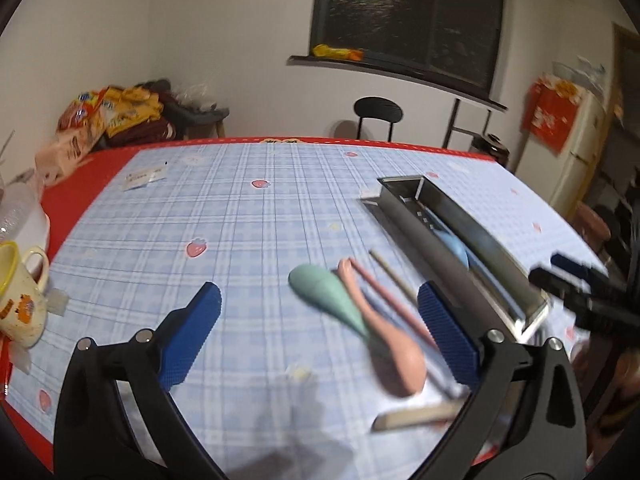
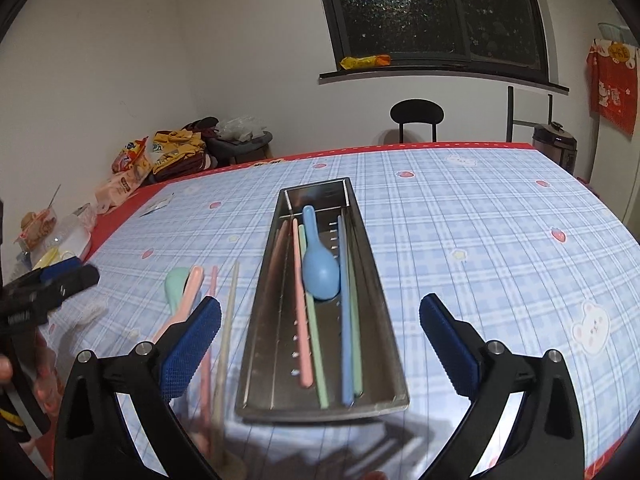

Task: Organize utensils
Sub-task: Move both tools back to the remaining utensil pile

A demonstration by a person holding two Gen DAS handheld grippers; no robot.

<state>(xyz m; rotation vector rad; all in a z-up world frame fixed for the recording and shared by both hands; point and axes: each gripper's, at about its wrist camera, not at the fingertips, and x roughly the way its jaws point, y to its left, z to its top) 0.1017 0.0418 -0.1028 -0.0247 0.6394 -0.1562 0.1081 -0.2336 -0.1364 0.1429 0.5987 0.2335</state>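
Note:
A long steel tray (image 2: 372, 292) lies on the plaid tablecloth and holds a blue spoon (image 2: 318, 268), pink, green and blue chopsticks. It also shows in the left wrist view (image 1: 424, 248). Left of it on the cloth lie a mint spoon (image 1: 324, 294), a pink spoon (image 1: 384, 332), a pink chopstick (image 1: 384, 296) and a beige chopstick (image 1: 394, 276). My left gripper (image 1: 320, 320) is open and empty, its jaws spread around the loose spoons. My right gripper (image 2: 320, 324) is open and empty, its jaws either side of the tray's near half.
A yellow-rimmed mug (image 1: 18, 292) and a white bowl (image 1: 28, 224) stand at the table's left edge. Snack bags (image 1: 100, 116) are piled at the far left corner. A black chair (image 2: 416, 114) stands behind the table. A small card (image 1: 144, 178) lies far left.

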